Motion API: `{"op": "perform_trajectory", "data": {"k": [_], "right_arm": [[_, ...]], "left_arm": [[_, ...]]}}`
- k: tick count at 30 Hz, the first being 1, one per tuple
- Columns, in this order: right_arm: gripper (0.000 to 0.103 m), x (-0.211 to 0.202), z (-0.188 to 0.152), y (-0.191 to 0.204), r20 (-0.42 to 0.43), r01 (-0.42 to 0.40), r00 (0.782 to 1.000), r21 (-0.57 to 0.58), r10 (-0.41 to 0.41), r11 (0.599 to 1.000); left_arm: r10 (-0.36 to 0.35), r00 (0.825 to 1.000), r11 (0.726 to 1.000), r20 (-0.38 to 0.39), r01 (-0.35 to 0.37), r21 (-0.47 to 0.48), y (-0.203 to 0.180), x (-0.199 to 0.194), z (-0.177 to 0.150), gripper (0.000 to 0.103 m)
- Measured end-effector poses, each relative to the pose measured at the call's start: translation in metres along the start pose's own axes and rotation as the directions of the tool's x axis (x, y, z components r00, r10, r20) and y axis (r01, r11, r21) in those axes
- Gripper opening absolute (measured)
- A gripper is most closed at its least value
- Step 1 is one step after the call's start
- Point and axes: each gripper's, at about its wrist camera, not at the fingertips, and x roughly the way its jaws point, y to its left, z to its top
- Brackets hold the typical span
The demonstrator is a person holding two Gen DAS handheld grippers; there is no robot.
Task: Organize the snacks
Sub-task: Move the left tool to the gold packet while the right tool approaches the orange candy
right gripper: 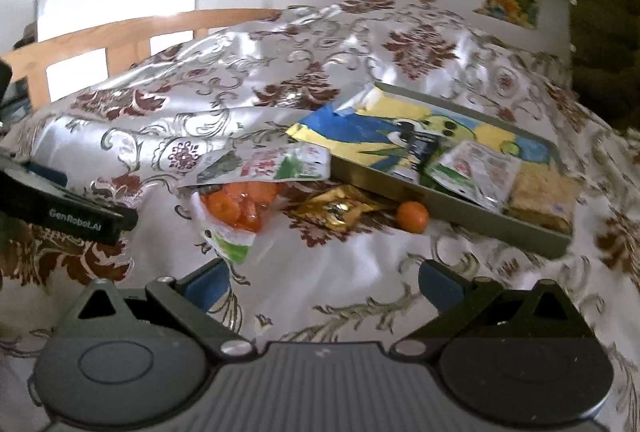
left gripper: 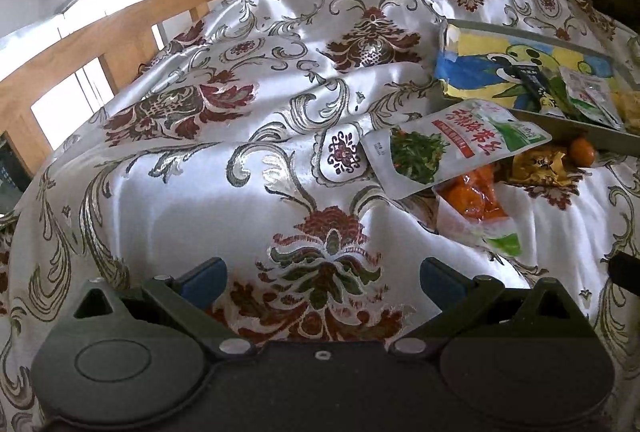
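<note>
Left view: left gripper [left gripper: 323,274] gapes empty over the cloth [left gripper: 192,136]; green pouch [left gripper: 448,146] lies ahead-right, against the tray [left gripper: 576,130].

Right view: right gripper [right gripper: 323,282] released, empty; orange bag [right gripper: 236,210] ahead-left. Approach low, pinch a flat edge.

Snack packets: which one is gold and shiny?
The crinkly gold packet lying on the cloth just in front of the tray. The green-and-white pouch and the clear orange bag beside it aren't gold.
</note>
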Motion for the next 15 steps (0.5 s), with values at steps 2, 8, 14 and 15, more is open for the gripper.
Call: {"op": "perform_trajectory", "data": {"k": [2,8,14,15], "right_arm": [[0.103,0.006,0.002,0.001,0.007,-0.013,1.000,-0.013,0.013,1.000],[0.103,0.026,0.002,-0.004,0.005,0.008,1.000,-0.029,-0.008,1.000],[0.103,0.038,0.002,-0.010,-0.011,0.011,1.000,-0.016,-0.012,1.000],[0.103,0.039,0.003,-0.010,-0.010,0.013,1.000,-0.022,-0.013,1.000]], "left_arm": [[0.001,1.000,1.000,-0.004,-0.001,-0.003,0.001,0.002,0.000,0.102],[-0.010,1.000,0.999,-0.018,0.009,-0.041,0.003,0.009,0.004,0.102],[-0.039,0.999,0.997,-0.007,0.039,-0.069,0.000,0.014,0.007,0.102],[-0.043,0.999,0.997,-0.001,0.042,-0.071,0.000,0.015,0.008,0.102]]}}
